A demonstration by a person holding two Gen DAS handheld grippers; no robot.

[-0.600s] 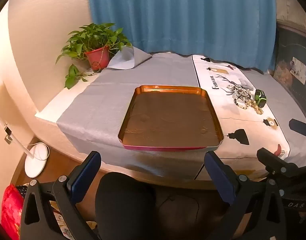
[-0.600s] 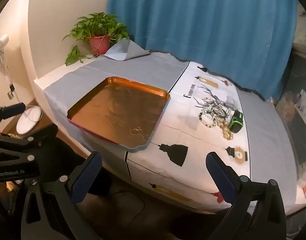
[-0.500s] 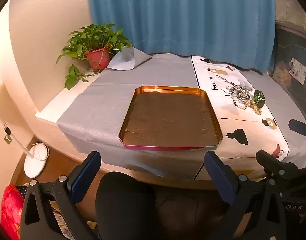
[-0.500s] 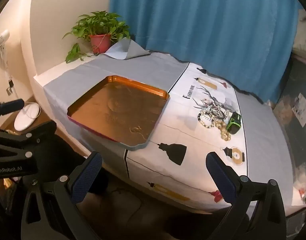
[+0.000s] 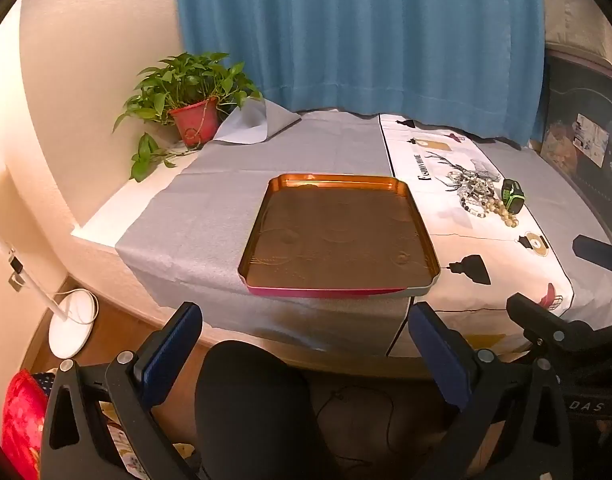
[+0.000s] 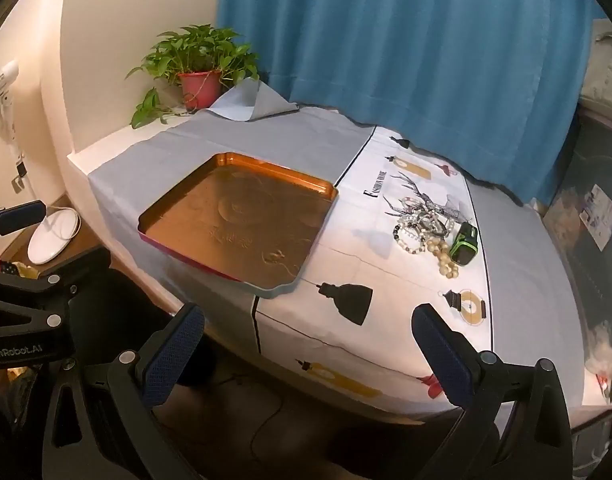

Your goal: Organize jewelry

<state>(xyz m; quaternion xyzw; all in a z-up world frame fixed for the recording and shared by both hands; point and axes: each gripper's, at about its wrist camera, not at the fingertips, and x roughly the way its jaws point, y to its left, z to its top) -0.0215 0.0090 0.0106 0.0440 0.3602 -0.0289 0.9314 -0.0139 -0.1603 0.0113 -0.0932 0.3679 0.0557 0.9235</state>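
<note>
A copper tray (image 5: 338, 184) lies on the table, empty; it also shows in the right wrist view (image 6: 174, 206). A pile of bead bracelets (image 5: 480, 200) and a green-and-black watch (image 5: 513, 196) lie on the white printed cloth right of the tray; the right wrist view shows the bracelets (image 6: 424, 226) and the watch (image 6: 464, 244). My left gripper (image 5: 304, 344) is open and empty, held off the table's near edge before the tray. My right gripper (image 6: 306, 344) is open and empty, near the front edge, well short of the jewelry.
A potted plant (image 5: 188, 108) stands at the table's far left corner. A blue curtain (image 5: 358, 36) hangs behind. A white fan base (image 5: 72, 324) sits on the floor at left. A dark rounded shape (image 5: 254, 404) is below the left gripper.
Both views have shifted slightly; the table and jewelry sit a little farther off in the right wrist view. Both grippers stay open and empty.
</note>
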